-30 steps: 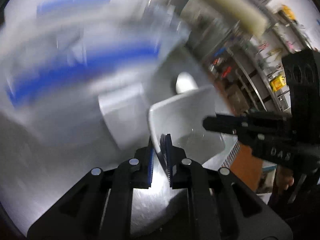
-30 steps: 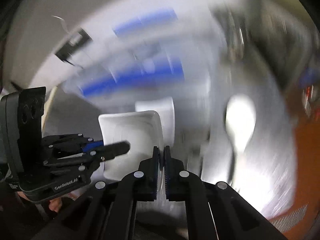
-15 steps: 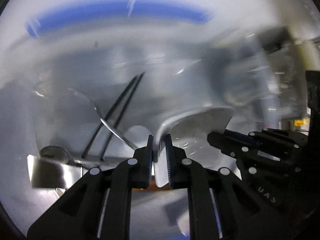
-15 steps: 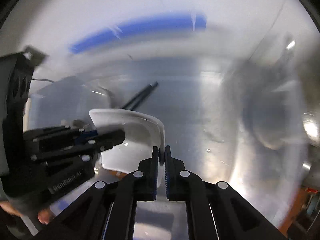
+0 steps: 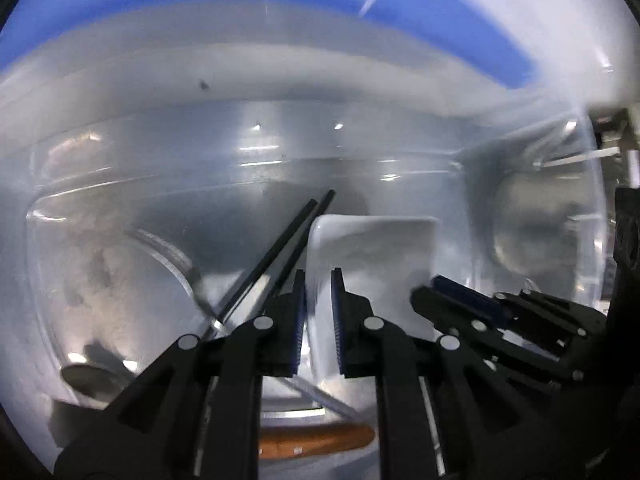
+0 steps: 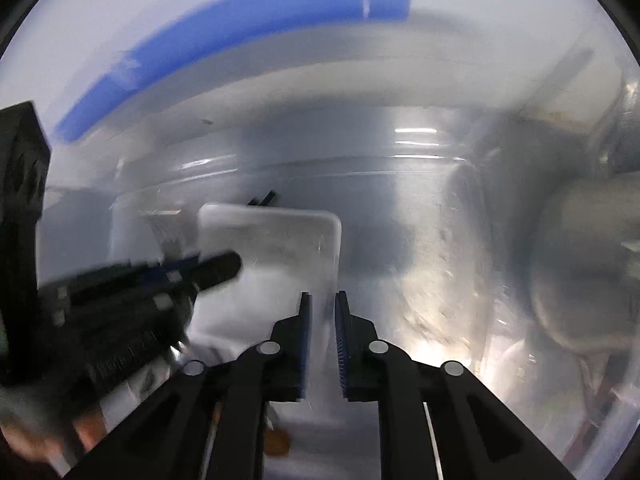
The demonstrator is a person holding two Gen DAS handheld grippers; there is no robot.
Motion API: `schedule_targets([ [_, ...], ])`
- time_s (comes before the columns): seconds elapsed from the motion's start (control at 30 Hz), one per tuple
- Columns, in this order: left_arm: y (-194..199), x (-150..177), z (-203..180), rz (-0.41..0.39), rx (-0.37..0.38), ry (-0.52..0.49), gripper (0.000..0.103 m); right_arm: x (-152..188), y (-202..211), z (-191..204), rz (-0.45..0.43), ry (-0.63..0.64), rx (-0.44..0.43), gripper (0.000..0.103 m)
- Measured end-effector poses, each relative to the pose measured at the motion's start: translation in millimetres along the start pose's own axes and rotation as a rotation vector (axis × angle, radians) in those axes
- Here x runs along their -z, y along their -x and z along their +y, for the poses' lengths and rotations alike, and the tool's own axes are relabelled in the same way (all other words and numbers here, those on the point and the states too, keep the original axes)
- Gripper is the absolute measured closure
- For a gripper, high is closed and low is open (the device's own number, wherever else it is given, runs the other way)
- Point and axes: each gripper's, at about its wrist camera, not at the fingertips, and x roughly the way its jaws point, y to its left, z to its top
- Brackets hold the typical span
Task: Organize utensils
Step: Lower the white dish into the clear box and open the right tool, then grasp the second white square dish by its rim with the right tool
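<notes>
Both grippers hold a white rectangular tray (image 5: 372,248) by opposite rims inside a clear plastic bin (image 5: 256,152). My left gripper (image 5: 318,312) is shut on the tray's left rim. My right gripper (image 6: 322,336) is shut on the tray's (image 6: 272,264) right rim. A pair of black chopsticks (image 5: 280,248) leans beside the tray on the left, crossing a metal spoon (image 5: 92,376) that lies on the bin floor. The chopstick tips (image 6: 264,199) peek over the tray in the right wrist view. The views are blurred.
The bin's clear walls (image 6: 472,208) rise close around the tray, with a blue band (image 6: 224,36) above the far wall. A grey rounded object (image 6: 580,264) shows through the right wall. An orange surface (image 5: 316,440) shows below the bin's near edge.
The tray has gone down into the clear bin, closer to its floor and far wall. The view swung from the workshop side onto the bin. Both grippers have kept hold of the tray.
</notes>
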Motion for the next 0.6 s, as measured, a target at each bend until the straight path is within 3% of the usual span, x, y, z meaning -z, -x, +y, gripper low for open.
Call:
schedule_targets([
  [0.1, 46.9, 20.0, -9.5, -0.111, -0.029, -0.088, 0.093, 33.8, 59.2, -0.6, -0.137, 0.070, 0.036, 0.082],
  [0.17, 104.0, 58.8, -25.4, -0.273, -0.084, -0.210, 0.093, 85.6, 111.7, -9.3, -0.244, 0.091, -0.046, 0.082],
  [0.2, 123.7, 77.3, -29.9, -0.329, -0.073, -0.247, 0.090, 105.7, 128.9, -12.6, -0.277, 0.109, -0.108, 0.080],
  [0.23, 151.0, 107.3, -36.3, -0.390, -0.030, -0.297, 0.073, 146.2, 154.2, -14.9, -0.323, 0.164, -0.216, 0.069],
  [0.27, 169.9, 136.2, -40.5, -0.426, 0.015, -0.329, 0.057, 168.6, 163.9, -14.6, -0.349, 0.198, -0.257, 0.061],
  [0.3, 182.8, 161.7, -43.1, -0.460, 0.050, -0.351, 0.023, 195.0, 173.1, -14.7, -0.383, 0.231, -0.280, 0.046],
  [0.33, 194.5, 197.5, -45.4, -0.509, 0.083, -0.375, 0.018, 224.1, 176.9, -15.6, -0.419, 0.260, -0.265, 0.045],
  [0.4, 190.3, 248.3, -50.6, -0.509, 0.083, -0.405, 0.018, 252.4, 164.5, -19.6, -0.393, 0.264, -0.202, 0.045],
  [0.47, 166.6, 273.5, -47.9, -0.469, 0.079, -0.380, 0.019, 265.7, 130.8, -23.9, -0.313, 0.204, -0.110, 0.048],
  [0.53, 132.4, 292.6, -50.8, -0.370, 0.102, -0.337, 0.034, 272.4, 93.7, -26.7, -0.228, 0.163, -0.103, 0.060],
  [0.6, 94.7, 301.5, -53.0, -0.269, 0.110, -0.307, 0.036, 274.5, 74.4, -30.8, -0.188, 0.131, -0.110, 0.064],
])
